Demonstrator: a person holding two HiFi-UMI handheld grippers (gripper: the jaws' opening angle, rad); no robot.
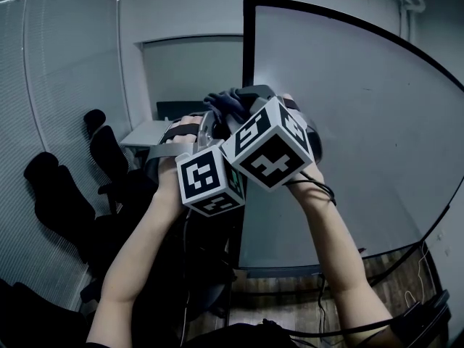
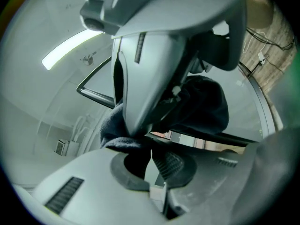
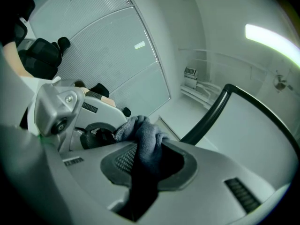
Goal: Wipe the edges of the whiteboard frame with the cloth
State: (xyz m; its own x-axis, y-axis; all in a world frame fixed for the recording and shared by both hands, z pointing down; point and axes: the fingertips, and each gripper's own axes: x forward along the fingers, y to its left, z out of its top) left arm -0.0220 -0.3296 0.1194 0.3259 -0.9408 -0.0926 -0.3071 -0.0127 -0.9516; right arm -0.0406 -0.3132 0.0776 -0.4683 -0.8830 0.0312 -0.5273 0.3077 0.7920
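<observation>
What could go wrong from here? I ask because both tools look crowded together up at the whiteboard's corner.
1. The right tool pinches the cloth by a bunched fold, so dragging it along the whiteboard frame might pull it loose.
2. The left tool sits tight against the right one, so they may knock together during the stroke.

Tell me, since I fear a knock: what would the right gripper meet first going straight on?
Likely nothing close. The right gripper, shut on the cloth, points past the whiteboard frame, which runs just right of its line; beyond is only wall. Depth is unclear.
</observation>
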